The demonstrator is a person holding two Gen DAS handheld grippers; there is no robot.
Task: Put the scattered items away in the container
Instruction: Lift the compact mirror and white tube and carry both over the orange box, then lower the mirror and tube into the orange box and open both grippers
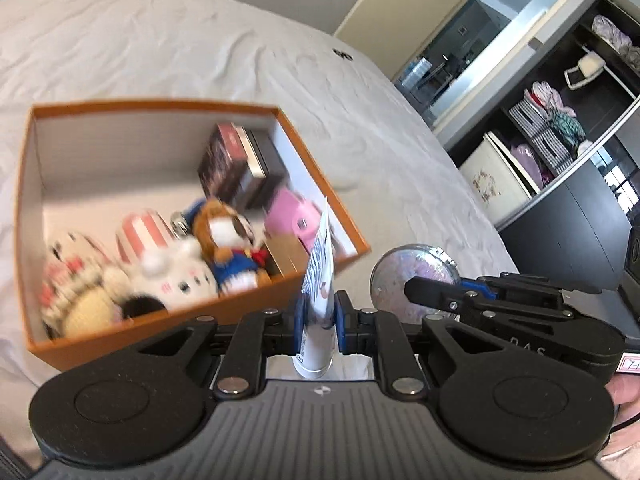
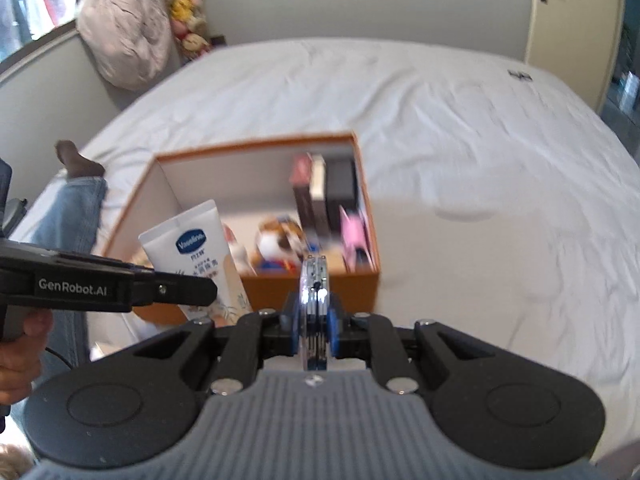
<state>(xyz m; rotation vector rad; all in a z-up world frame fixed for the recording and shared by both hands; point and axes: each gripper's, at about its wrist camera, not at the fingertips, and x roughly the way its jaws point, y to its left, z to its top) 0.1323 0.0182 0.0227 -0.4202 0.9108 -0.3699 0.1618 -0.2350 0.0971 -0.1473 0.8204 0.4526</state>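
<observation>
Orange box [image 1: 224, 312], one tube [image 1: 318, 276], one compact [image 2: 315, 304]

**Colours, quick pass**

My left gripper [image 1: 319, 322] is black with blue pads, clamped on a white tube [image 1: 318, 280] with a blue oval logo and blue print (pale leafy pattern low on it). My right gripper [image 2: 316, 330], same black and blue, pinches a round compact [image 1: 414, 280], clear with silvery pink-lilac glitter. The box [image 1: 120, 334] is orange outside, white inside. In it: a pink camera [image 1: 296, 216], a brown-and-white plush in blue [image 1: 232, 240], a white plush [image 1: 176, 280], red-white stripes [image 1: 142, 234], dark boxes [image 1: 236, 164]. The bedsheet [image 1: 160, 40] is plain white.
</observation>
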